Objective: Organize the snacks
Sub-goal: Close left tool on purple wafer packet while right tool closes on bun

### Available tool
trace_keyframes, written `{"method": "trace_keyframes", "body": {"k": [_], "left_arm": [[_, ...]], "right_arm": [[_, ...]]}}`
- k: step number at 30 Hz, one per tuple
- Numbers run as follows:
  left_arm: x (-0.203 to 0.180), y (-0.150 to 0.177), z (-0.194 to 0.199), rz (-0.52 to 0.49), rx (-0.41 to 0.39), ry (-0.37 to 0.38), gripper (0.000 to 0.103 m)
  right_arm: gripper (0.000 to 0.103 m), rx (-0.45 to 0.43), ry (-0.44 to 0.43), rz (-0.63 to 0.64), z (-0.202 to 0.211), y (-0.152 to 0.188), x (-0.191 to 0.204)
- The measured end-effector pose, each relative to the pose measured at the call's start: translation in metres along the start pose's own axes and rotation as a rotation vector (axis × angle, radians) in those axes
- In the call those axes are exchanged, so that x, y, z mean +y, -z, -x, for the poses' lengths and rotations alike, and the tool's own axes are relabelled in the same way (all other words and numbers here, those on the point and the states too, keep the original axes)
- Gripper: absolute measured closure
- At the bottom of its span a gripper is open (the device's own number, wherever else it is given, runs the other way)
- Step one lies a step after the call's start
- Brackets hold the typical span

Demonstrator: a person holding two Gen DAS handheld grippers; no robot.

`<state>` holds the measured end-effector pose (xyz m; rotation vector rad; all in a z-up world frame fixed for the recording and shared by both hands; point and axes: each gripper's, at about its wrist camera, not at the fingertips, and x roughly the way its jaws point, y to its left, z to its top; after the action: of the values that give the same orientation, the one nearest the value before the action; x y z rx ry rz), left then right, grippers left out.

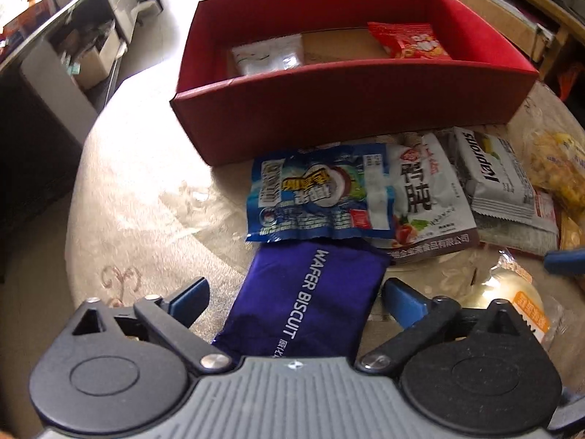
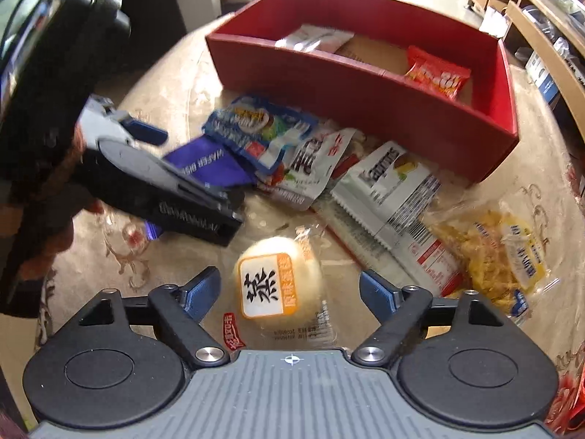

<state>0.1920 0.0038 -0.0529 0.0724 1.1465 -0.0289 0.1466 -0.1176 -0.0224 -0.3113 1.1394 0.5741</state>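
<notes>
A red box (image 1: 329,109) (image 2: 365,84) stands on the table with a white packet (image 1: 270,56) and a red snack bag (image 1: 409,42) (image 2: 437,73) inside. My left gripper (image 1: 294,298) is open, its fingers on either side of a purple wafer biscuit pack (image 1: 307,296) (image 2: 208,166). My right gripper (image 2: 290,291) is open, its fingers on either side of a wrapped steamed bun (image 2: 278,287) (image 1: 512,296). The left gripper (image 2: 146,131) also shows in the right wrist view.
Loose snacks lie in front of the box: a blue packet (image 1: 321,194) (image 2: 256,128), a white packet with red print (image 1: 427,197) (image 2: 314,161), a white wafer pack (image 1: 493,175) (image 2: 395,197), and a yellow chips bag (image 2: 490,248) (image 1: 559,164). Shelves and boxes stand around the table.
</notes>
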Motion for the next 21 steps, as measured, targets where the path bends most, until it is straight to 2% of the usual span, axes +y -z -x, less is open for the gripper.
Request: {"method": "trace_keyframes", "body": {"k": [2, 3, 4, 5, 8, 13, 15, 19, 21], "left_arm": [[0.006, 0.001, 0.000, 0.034, 0.003, 0.025, 0.009], [0.005, 0.002, 0.002, 0.028, -0.004, 0.021, 0.013], [0.004, 0.003, 0.006, 0.017, -0.009, 0.024, 0.024], [0.002, 0.004, 0.010, 0.013, -0.011, 0.031, 0.034], [-0.001, 0.009, 0.017, 0.013, 0.003, 0.033, 0.038], [-0.003, 0.019, 0.023, 0.005, 0.031, 0.065, 0.038], [-0.004, 0.023, 0.022, -0.001, 0.030, 0.052, 0.036], [-0.013, 0.027, 0.021, -0.039, 0.009, -0.013, 0.015], [-0.014, 0.027, 0.020, -0.045, -0.002, -0.020, 0.011]], "right_arm": [[0.019, 0.017, 0.023, 0.021, -0.011, 0.000, 0.005], [0.027, 0.028, 0.042, 0.027, -0.015, 0.001, 0.007], [0.036, 0.042, 0.038, 0.024, -0.019, 0.001, 0.007], [0.037, 0.045, 0.036, 0.012, -0.019, 0.001, 0.007], [0.038, 0.021, 0.056, -0.002, -0.013, 0.002, 0.005], [0.038, 0.013, 0.072, -0.042, -0.002, 0.011, -0.001], [0.038, 0.022, 0.076, -0.042, 0.000, 0.017, -0.001], [0.033, 0.050, 0.094, -0.026, -0.006, 0.021, 0.001], [0.028, 0.037, 0.089, -0.028, -0.006, 0.019, 0.000]]}}
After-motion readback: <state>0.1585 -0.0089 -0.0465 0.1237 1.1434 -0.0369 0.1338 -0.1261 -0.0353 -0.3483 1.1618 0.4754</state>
